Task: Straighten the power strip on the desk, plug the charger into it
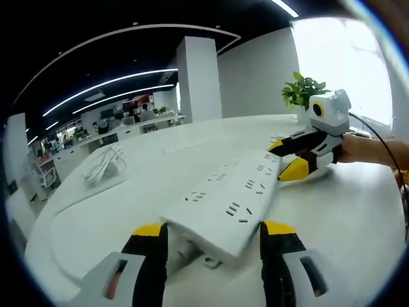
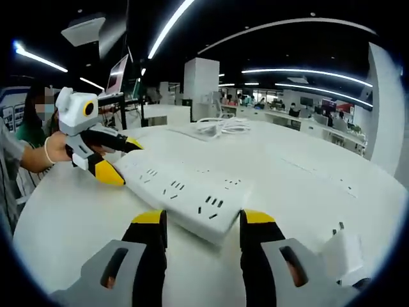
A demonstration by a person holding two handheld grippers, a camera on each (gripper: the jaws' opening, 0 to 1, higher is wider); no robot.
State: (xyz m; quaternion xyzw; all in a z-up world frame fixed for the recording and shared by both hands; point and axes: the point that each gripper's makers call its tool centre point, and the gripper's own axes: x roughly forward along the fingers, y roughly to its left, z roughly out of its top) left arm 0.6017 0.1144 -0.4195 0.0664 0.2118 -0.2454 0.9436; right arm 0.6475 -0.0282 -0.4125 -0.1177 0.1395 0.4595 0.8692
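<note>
A long white power strip (image 1: 239,185) lies across the round white desk (image 1: 345,224). My left gripper (image 1: 214,229) is closed on its near end, yellow-tipped jaws pressed to both sides, with the cord stub showing underneath. At the strip's far end the right gripper (image 1: 285,158) clasps it, held by a person's hand. In the right gripper view the power strip (image 2: 185,192) runs away from my right gripper (image 2: 203,217), which grips its near end, toward the left gripper (image 2: 123,160). A white charger (image 2: 342,251) with its prongs up lies on the desk at the lower right.
A coiled white cable (image 1: 102,163) rests further back on the desk, seen as the white cable (image 2: 220,125) in the right gripper view. A potted plant (image 1: 303,89) stands near the window. A person (image 2: 29,137) is at the desk's left edge; office desks lie behind.
</note>
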